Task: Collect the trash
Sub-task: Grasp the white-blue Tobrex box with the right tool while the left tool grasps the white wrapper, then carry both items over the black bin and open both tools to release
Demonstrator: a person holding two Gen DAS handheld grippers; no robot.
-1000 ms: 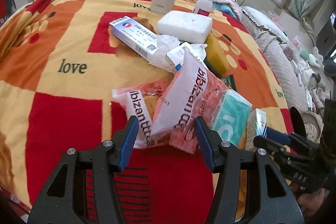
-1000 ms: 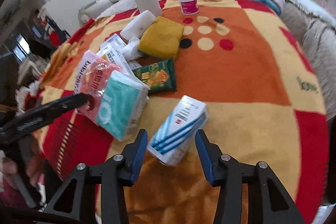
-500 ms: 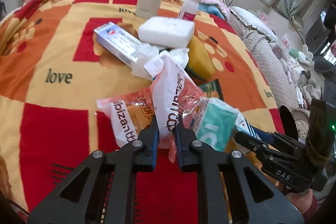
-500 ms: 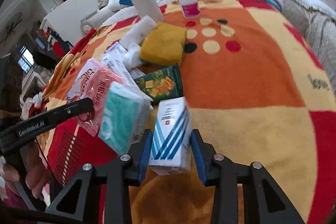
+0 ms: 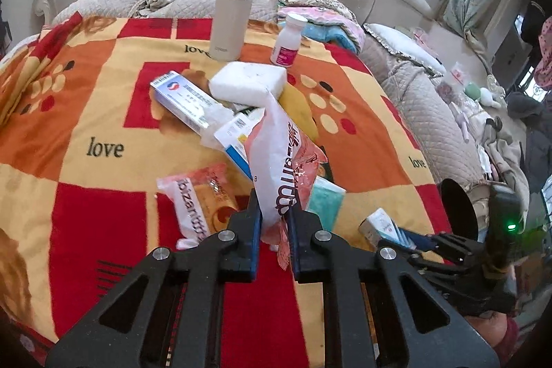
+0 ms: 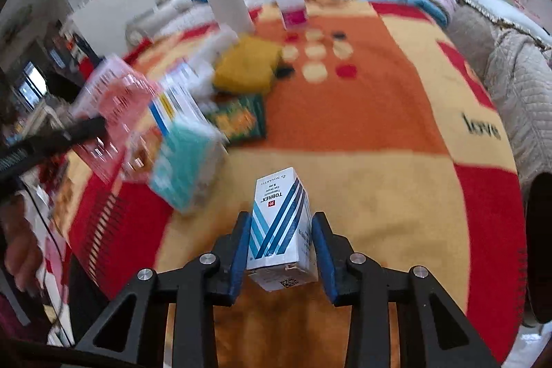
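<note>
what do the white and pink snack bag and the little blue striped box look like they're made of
Snack bag, pinched in the left tool: thin plastic film, glossy; it crinkles and has a see-through pink part. Blue striped box, clamped in the right tool: printed cardboard, probably, with a smooth light sheen, crisp folded edges and flat faces.

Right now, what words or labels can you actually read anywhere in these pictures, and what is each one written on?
"love": blanket, printed several times.
"TOBREX": small box in the right gripper.
"NOVARTIS": same box, top edge.
"ibizantto", roughly: snack pack lying on the blanket.
Held wrapper in the left gripper: lettering folded, only partly readable.
Long box, pill bottle, flask: print too small.
</note>
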